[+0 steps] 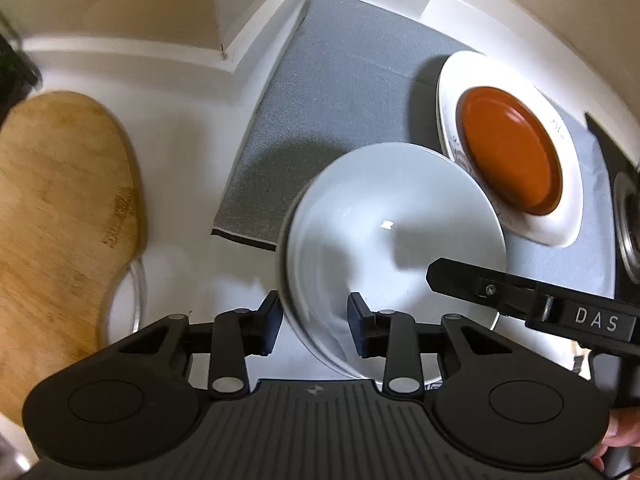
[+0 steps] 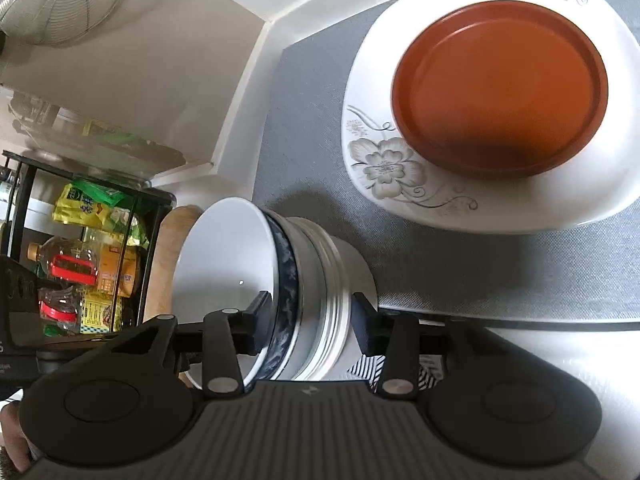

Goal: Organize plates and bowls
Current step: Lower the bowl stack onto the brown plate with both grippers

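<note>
The stack of bowls (image 2: 280, 300) sits at the grey mat's (image 2: 320, 120) edge, both the left gripper (image 1: 314, 326) and right gripper (image 2: 312, 324) wide open astride its rim, unclamped, so closing and lifting likely come next.

This is a home kitchen. A white countertop (image 1: 192, 128) carries a grey dish mat (image 1: 340, 92) and a wooden cutting board (image 1: 60, 216). A flower-patterned white plate (image 2: 400, 184) with a brown plate (image 2: 500, 88) on it rests on the mat, near a stack of white bowls (image 2: 224, 280). A black rack (image 2: 24, 184) holds yellow food packets (image 2: 84, 208) and an oil bottle (image 2: 64, 260), and a wire mesh strainer (image 2: 60, 0) hangs by the wall.
</note>
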A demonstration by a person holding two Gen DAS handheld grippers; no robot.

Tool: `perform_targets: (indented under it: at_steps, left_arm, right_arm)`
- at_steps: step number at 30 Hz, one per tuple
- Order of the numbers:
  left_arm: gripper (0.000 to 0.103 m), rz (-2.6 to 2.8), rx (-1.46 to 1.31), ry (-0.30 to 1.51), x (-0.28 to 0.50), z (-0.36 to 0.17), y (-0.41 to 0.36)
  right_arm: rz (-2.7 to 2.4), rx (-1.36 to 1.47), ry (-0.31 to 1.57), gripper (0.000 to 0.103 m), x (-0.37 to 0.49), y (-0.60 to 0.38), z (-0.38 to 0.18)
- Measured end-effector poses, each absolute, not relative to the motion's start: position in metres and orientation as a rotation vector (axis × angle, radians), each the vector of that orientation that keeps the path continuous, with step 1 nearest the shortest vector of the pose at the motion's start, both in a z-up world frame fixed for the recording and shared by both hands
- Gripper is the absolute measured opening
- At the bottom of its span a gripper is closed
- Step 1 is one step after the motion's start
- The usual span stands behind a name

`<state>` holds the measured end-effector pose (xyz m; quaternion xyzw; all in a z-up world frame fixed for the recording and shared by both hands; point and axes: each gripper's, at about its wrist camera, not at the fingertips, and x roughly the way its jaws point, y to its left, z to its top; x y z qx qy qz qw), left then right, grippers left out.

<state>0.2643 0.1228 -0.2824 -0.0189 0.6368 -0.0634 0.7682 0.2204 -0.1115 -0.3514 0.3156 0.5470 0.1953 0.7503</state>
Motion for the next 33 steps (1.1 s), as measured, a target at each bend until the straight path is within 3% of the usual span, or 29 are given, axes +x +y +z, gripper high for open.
perform_targets:
  at_steps: [11, 14, 18, 19, 20, 25, 33]
  left_arm:
    - [0.039, -0.140, -0.130, 1.386, 0.266, -0.283, 0.138]
    - [0.051, -0.100, -0.192, 1.389, 0.269, -0.289, 0.158]
    - [0.067, -0.165, -0.269, 1.435, 0.274, -0.308, 0.164]
    - [0.066, -0.187, -0.299, 1.451, 0.275, -0.313, 0.164]
    - [0.057, -0.216, -0.338, 1.464, 0.275, -0.316, 0.164]
    - [0.053, -0.242, -0.251, 1.468, 0.273, -0.300, 0.148]
    - [0.051, -0.236, -0.218, 1.445, 0.274, -0.287, 0.134]
  right_arm:
    - [0.411, 0.669, 1.218, 0.046, 0.222, -0.110, -0.353]
    - [0.416, 0.728, 1.219, 0.047, 0.221, -0.116, -0.360]
    - [0.388, 0.787, 1.240, 0.062, 0.220, -0.121, -0.373]
    - [0.397, 0.801, 1.243, 0.062, 0.220, -0.121, -0.376]
    - [0.410, 0.816, 1.249, 0.058, 0.220, -0.119, -0.378]
    - [0.390, 0.713, 1.235, 0.043, 0.220, -0.112, -0.359]
    - [0.356, 0.710, 1.221, 0.044, 0.221, -0.119, -0.344]
